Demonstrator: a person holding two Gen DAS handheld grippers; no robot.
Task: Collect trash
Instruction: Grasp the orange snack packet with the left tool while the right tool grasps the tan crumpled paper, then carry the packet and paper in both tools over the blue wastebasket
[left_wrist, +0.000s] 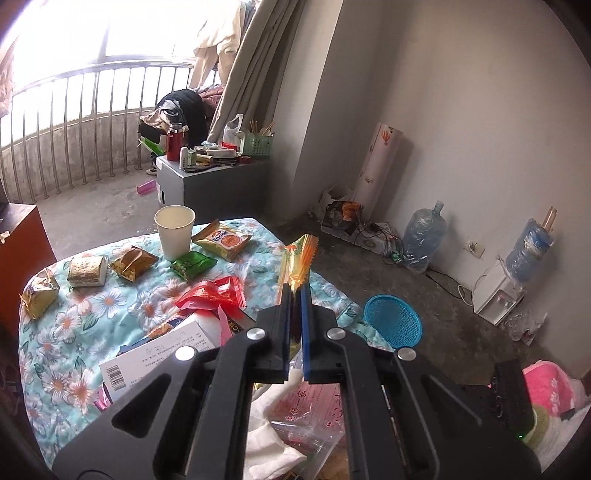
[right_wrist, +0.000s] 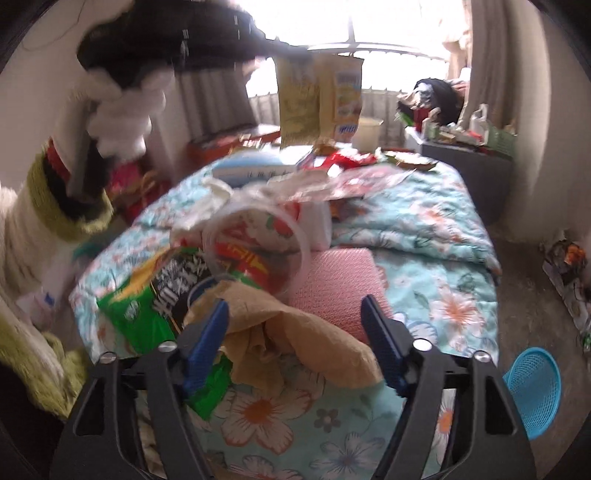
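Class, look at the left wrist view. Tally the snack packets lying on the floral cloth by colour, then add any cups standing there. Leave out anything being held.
gold packets: 3
green packet: 1
yellow-orange packet: 1
white paper cup: 1
Total: 6
Not counted: the wrapper gripped in the left tongs.

Floral quilt (left_wrist: 51, 354) spread across a bed. Beyond it, a grey cabinet (left_wrist: 207, 184) crowded with a red flask (left_wrist: 173, 142) and a green basket of chopsticks (left_wrist: 258, 144). Beige curtain (left_wrist: 258, 62) hanging beside a railed balcony (left_wrist: 74, 96). On the concrete floor by the wall: a blue water jug (left_wrist: 423, 232), a white water dispenser (left_wrist: 496, 291), a rolled mat (left_wrist: 376, 162).
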